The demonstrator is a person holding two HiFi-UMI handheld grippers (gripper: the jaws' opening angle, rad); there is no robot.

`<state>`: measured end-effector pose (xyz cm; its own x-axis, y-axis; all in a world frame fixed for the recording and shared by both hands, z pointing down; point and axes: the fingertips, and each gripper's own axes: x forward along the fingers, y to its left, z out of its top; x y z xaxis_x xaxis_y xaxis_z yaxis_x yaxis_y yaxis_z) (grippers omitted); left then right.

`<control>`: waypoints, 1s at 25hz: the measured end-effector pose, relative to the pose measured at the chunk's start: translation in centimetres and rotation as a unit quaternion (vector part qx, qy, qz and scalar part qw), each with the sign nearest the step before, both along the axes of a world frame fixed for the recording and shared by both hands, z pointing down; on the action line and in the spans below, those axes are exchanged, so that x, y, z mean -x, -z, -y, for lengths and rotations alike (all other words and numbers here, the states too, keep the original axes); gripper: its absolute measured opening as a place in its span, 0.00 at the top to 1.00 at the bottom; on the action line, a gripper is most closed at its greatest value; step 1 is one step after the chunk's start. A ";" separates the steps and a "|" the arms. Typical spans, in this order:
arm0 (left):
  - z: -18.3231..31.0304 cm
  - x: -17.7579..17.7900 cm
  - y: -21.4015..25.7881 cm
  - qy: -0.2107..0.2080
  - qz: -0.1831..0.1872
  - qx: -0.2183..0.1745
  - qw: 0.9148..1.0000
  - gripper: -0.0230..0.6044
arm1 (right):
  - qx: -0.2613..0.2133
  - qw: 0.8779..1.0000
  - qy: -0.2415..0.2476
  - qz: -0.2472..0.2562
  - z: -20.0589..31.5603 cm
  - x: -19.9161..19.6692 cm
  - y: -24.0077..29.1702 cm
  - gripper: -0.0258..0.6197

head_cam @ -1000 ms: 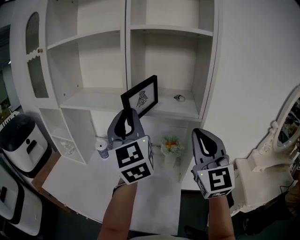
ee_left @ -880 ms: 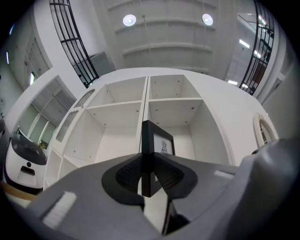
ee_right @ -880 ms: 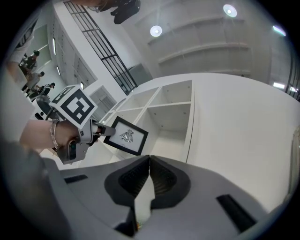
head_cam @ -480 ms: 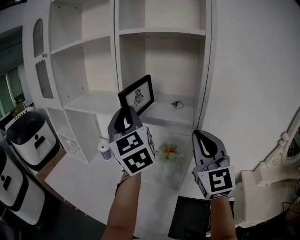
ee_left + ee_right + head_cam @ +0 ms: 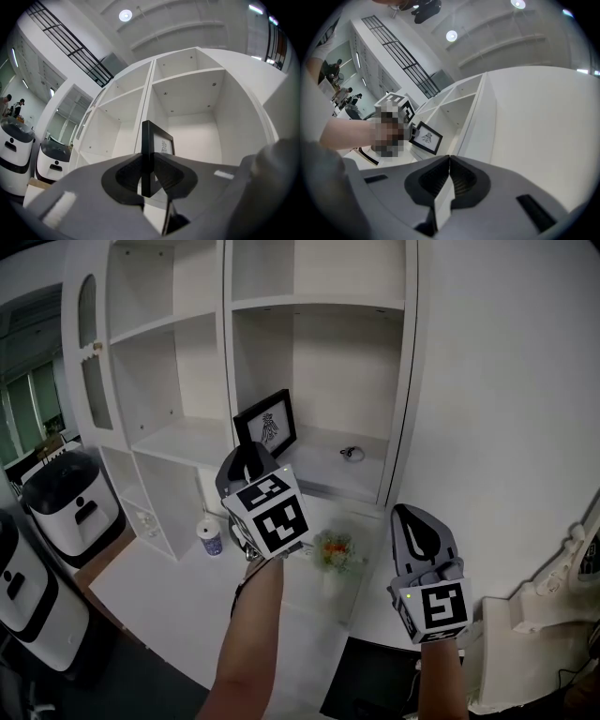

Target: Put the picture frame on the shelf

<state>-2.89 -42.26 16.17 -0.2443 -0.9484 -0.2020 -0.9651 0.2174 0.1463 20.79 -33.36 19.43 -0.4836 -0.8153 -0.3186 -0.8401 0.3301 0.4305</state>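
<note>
A black picture frame point(image 5: 265, 425) with a white print is held upright by its lower edge in my left gripper point(image 5: 249, 457), which is shut on it. The frame hangs in front of the lower right compartment of the white shelf point(image 5: 323, 474), just above its board. In the left gripper view the frame point(image 5: 146, 150) stands edge-on between the jaws of that gripper point(image 5: 146, 174). My right gripper point(image 5: 417, 526) is lower and to the right, shut with nothing in it. In the right gripper view the jaws of the gripper point(image 5: 449, 163) meet, and the frame point(image 5: 426, 137) shows beyond them.
A small dark ring-like object point(image 5: 352, 453) lies on the same shelf board, right of the frame. Below stand a white table point(image 5: 169, 601) with a small bottle point(image 5: 209, 538) and a bunch of flowers point(image 5: 336, 549). White machines point(image 5: 70, 502) stand at the left.
My left gripper has carried the frame up and forward, closer to the shelf compartment. The right gripper has sunk a little in the view. Neither gripper's jaws have changed.
</note>
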 end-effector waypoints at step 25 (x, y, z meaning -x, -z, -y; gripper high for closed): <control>3.1 0.6 -0.3 0.001 -0.039 0.030 0.999 0.72 | 0.031 0.999 0.020 -0.002 0.7 1.4 -2.0 0.95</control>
<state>-3.47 -45.33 16.42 -0.2582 -0.9581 -0.1243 -0.9508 0.2293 0.2083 19.38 -34.02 21.47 -0.5176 -0.8132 -0.2660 -0.8236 0.3894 0.4123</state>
